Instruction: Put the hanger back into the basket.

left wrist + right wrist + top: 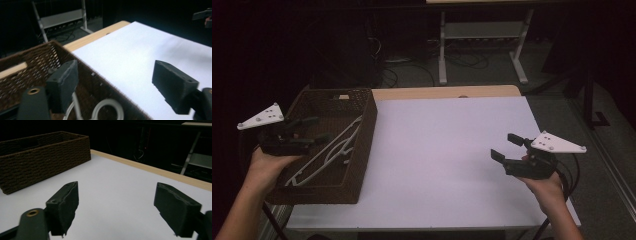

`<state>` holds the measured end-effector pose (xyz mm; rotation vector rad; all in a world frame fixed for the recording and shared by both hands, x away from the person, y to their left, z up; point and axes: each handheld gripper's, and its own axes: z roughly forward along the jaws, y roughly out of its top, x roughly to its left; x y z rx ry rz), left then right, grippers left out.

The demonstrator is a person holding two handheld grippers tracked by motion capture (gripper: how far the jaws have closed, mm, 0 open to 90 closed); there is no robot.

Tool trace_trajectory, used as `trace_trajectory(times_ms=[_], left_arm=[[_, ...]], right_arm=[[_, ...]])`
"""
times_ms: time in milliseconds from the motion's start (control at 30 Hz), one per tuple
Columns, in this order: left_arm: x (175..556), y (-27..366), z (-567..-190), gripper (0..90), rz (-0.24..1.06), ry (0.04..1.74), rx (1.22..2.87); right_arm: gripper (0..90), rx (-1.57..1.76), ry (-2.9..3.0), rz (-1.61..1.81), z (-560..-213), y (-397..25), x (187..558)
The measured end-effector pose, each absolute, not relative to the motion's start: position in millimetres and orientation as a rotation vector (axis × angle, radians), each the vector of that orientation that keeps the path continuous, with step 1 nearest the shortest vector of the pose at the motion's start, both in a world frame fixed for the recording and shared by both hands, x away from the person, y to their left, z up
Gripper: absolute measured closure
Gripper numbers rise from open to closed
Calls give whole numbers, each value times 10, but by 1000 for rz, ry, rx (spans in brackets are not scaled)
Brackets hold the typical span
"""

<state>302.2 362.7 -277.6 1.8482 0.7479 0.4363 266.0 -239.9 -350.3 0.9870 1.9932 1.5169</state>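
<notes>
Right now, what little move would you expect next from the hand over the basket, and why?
Probably a short dip down: the left gripper hangs open above the woven basket, right over the white hangers lying inside, and holds nothing.

your left gripper [309, 131]: black, blocky jaws, brass screw, grey triangular plate | your right gripper [507, 146]: same, black cable | forearms bare

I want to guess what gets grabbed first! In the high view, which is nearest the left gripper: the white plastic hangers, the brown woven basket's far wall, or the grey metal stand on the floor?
1. White plastic hangers, under the left gripper, inside the basket.
2. Brown woven basket's far wall, beyond.
3. Grey metal stand, past the table.
</notes>
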Motion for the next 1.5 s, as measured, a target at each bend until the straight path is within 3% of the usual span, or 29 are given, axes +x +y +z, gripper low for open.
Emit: trace_trajectory(times_ms=[767,1500], left_arm=[[2969,2932,-3044,30,382,667,1739],[3032,2752,-3224,25,356,647,1675]], right_arm=[[62,946,1980,1574,-3286,-2236,2705],[33,941,1934,1621,-3176,-2186,2771]])
